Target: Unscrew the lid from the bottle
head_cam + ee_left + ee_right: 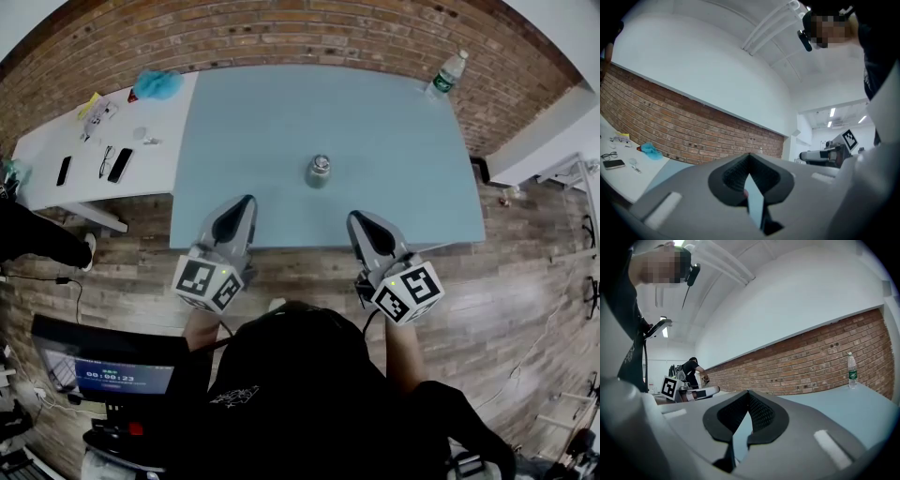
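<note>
Small bottle [319, 172] stands upright near the middle of the blue table [253, 131], lid [320, 162] on top, silvery, still on. Nothing touches it. Both grippers sit at the near edge of the blue table, well apart from the bottle, one to each side of it. Left gripper [245, 206] points level across the blue table, jaws closed together with nothing between them; its own view shows only a sliver of the table surface through the gap below the pads. Right gripper [359, 222] is the same: level, jaws closed together, empty. Marker cubes [208, 282] sit at the rear of each gripper, just off the blue table's near edge. A plastic water bottle [448, 73] with a green label stands upright at the far right corner of the blue table, capped. A white table [56, 141] butts against the left side of the blue table, carrying a blue cloth [157, 84] close to the blue table's far left corner, a dark phone [120, 164], and glasses [105, 159] beside it. A brick wall [281, 33] runs along the far side of the blue table. A screen [103, 370] with a lit readout sits on the near left, off the blue table, beside the person.
</note>
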A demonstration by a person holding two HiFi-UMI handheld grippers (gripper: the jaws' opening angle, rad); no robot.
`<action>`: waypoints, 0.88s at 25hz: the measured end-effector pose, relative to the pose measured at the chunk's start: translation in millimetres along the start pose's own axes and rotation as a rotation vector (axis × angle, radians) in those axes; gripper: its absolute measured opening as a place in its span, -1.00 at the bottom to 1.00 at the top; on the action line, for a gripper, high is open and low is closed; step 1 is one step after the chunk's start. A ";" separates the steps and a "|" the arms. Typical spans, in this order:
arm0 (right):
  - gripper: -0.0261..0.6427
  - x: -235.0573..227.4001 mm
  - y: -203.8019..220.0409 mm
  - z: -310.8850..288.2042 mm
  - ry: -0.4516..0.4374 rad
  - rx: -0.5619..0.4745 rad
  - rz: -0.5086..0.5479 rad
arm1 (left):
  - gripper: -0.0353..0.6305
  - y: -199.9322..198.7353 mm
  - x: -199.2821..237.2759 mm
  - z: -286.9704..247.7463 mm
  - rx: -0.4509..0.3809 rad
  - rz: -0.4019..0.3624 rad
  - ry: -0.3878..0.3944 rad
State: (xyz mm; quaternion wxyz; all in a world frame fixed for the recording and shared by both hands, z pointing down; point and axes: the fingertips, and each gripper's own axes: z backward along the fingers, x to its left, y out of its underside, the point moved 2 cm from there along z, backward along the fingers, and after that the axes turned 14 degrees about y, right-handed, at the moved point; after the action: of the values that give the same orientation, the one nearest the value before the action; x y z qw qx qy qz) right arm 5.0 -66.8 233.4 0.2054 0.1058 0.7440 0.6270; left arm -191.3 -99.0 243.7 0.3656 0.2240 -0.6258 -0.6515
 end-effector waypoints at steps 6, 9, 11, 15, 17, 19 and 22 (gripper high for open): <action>-0.92 10.2 6.1 0.1 0.034 -0.004 -0.001 | -0.89 6.2 7.3 4.4 0.009 0.010 0.039; -0.92 10.5 10.7 -0.7 0.055 0.006 -0.004 | -0.89 10.6 12.6 4.2 0.018 0.020 0.055; -0.92 8.8 13.5 -3.9 0.069 0.010 -0.007 | -0.89 13.6 17.8 2.9 0.020 0.027 0.060; -0.92 6.9 12.4 -4.8 0.078 0.011 -0.013 | -0.89 15.7 19.4 -0.4 0.029 0.034 0.067; -0.92 5.3 9.9 -6.0 0.076 0.013 -0.018 | -0.89 14.5 19.9 -2.6 0.033 0.035 0.064; -0.92 1.1 7.6 -7.8 0.069 0.014 -0.023 | -0.89 13.4 19.1 -7.0 0.035 0.036 0.058; -0.92 -11.0 8.2 -11.1 0.047 0.014 -0.031 | -0.89 16.9 15.4 -17.9 0.032 0.033 0.042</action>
State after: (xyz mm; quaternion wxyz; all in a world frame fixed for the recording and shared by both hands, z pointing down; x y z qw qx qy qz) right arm 9.2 -79.6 244.7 0.1968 0.0809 0.7546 0.6208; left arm -184.3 -121.5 260.7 0.3858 0.2330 -0.6320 -0.6304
